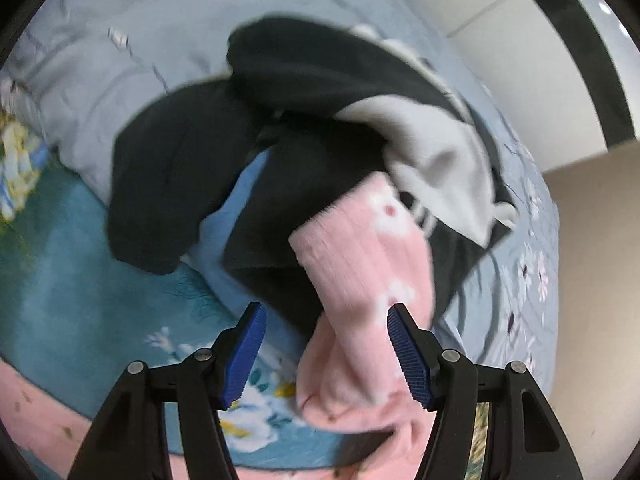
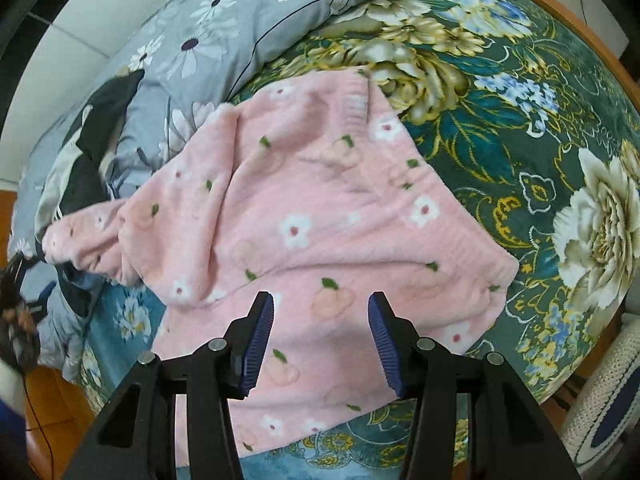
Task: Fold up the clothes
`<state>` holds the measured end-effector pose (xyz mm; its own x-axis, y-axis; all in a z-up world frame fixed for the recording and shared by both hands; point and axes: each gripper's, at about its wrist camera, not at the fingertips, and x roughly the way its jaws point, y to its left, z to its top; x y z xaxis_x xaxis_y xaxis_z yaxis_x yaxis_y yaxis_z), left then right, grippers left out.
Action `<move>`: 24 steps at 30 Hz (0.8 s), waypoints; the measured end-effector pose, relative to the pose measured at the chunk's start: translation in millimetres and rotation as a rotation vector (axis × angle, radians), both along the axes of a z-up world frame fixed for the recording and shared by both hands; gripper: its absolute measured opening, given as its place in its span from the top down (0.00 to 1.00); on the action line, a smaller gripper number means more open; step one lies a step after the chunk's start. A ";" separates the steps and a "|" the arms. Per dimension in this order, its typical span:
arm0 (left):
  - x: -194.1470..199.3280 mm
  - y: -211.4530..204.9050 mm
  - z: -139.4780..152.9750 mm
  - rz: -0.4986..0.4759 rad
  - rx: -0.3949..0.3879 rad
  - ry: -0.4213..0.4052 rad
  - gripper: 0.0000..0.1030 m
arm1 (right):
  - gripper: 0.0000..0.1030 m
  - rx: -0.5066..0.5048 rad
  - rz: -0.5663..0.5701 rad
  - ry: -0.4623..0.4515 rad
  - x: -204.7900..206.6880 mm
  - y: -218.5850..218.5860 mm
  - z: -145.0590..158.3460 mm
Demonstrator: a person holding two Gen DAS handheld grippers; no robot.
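A pink fleece garment (image 2: 304,216) with white flowers and peach prints lies spread on the bed. Its sleeve (image 1: 360,280) stretches out to the left, over a black and white garment (image 1: 280,128). My left gripper (image 1: 326,354) is open, its blue pads either side of the sleeve's lower part, not closed on it. My right gripper (image 2: 320,344) is open and empty, hovering over the garment's near hem. The black and white garment also shows in the right wrist view (image 2: 92,136) at the far left.
The bed carries a green floral blanket (image 2: 520,128) and a grey daisy-print quilt (image 2: 224,20). A blue floral part of the blanket (image 1: 80,260) lies under the left gripper. A wall (image 1: 520,40) is behind. A white knitted object (image 2: 604,396) sits at the bed's right edge.
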<state>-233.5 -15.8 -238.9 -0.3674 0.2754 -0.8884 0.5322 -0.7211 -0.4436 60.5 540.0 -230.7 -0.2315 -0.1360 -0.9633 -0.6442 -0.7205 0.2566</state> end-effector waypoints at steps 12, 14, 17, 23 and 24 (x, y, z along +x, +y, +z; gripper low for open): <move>11.1 8.2 31.1 0.068 0.125 0.182 0.92 | 0.51 -0.017 -0.036 -0.013 -19.7 2.1 2.4; 29.0 7.1 54.9 0.074 0.116 0.242 0.92 | 0.51 -0.017 -0.022 0.003 -24.6 -1.3 6.7; 63.9 0.7 90.8 0.079 0.071 0.306 0.92 | 0.51 -0.016 0.002 0.030 -29.1 -7.5 13.5; 162.8 -48.7 160.0 0.184 -0.050 0.377 0.92 | 0.51 -0.045 0.014 0.055 -25.0 -14.2 14.8; 179.0 -57.9 170.8 0.203 -0.075 0.384 0.92 | 0.51 -0.050 0.011 0.056 -23.3 -14.7 13.9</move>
<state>-54.5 -73.7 -68.1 -0.7145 0.1035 -0.6919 0.4732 -0.6569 -0.5869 37.2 525.3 -216.8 -0.2831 -0.1867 -0.9407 -0.6200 -0.7127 0.3280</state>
